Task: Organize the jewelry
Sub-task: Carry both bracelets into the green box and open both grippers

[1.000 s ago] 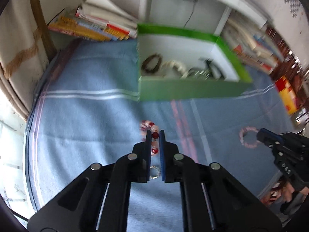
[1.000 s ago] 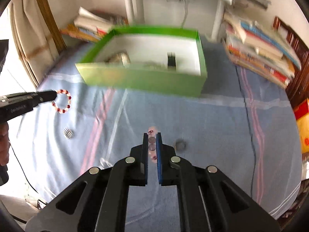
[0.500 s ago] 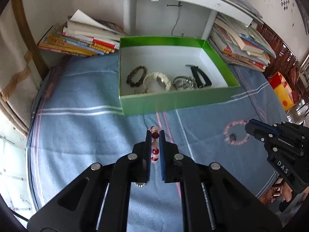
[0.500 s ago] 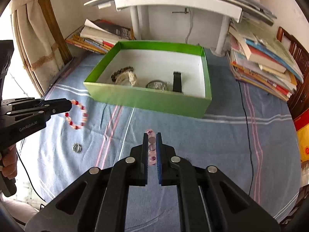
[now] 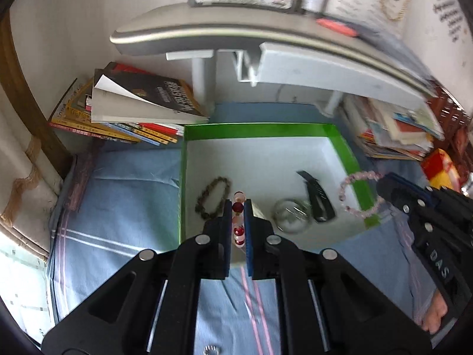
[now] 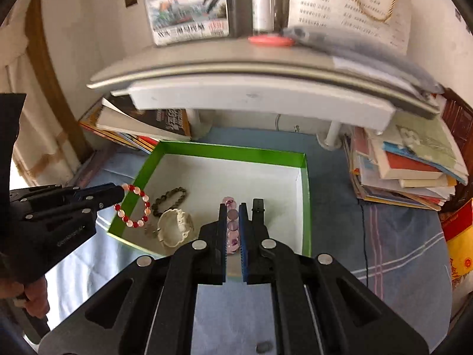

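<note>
blue striped cloth (image 6: 393, 236) covers the surface under the green box (image 6: 306, 201). left gripper (image 5: 238, 207) pinches the red-and-white bracelet (image 6: 133, 207) over the box's left wall; right gripper (image 6: 232, 207) clamps the pink bracelet (image 5: 354, 195) over its right side. better to carry each inward past the wall, lower near the floor, then let go, clear of the dark bracelet (image 6: 170, 196).

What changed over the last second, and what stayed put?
Both grippers carried their bracelets forward from over the cloth to the green box: left gripper with the red-and-white bracelet, right gripper with the pink bracelet. Grips unchanged; jewelry already inside unmoved.
</note>
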The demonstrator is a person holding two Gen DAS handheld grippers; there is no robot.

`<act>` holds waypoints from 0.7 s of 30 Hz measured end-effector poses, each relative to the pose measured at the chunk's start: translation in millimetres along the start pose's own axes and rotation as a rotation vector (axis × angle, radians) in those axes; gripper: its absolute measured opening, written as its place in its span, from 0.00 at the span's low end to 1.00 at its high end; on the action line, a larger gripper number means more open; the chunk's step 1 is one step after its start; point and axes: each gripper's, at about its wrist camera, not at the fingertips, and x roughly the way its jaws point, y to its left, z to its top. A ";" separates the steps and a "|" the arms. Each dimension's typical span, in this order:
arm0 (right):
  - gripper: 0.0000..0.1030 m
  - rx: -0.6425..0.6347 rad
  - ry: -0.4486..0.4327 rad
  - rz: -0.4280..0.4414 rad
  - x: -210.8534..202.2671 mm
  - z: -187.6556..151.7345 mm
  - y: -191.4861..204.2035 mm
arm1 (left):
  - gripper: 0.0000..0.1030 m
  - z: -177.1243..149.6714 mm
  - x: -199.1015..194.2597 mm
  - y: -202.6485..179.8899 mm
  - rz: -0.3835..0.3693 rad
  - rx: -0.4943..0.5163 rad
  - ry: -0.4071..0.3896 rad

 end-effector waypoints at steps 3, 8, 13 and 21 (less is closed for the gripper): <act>0.08 0.022 0.044 -0.016 20.2 1.1 -6.9 | 0.08 5.0 20.2 -0.3 0.056 -0.046 0.005; 0.07 0.018 0.076 -0.048 35.2 -0.7 -13.7 | 0.08 5.3 32.7 -7.1 0.104 -0.071 -0.008; 0.07 -0.001 0.090 -0.084 45.5 -3.0 -16.9 | 0.08 8.2 35.7 -7.4 0.178 -0.034 -0.013; 0.08 -0.014 0.121 -0.123 68.9 2.0 -1.1 | 0.08 5.5 39.0 -0.1 0.214 -0.013 -0.001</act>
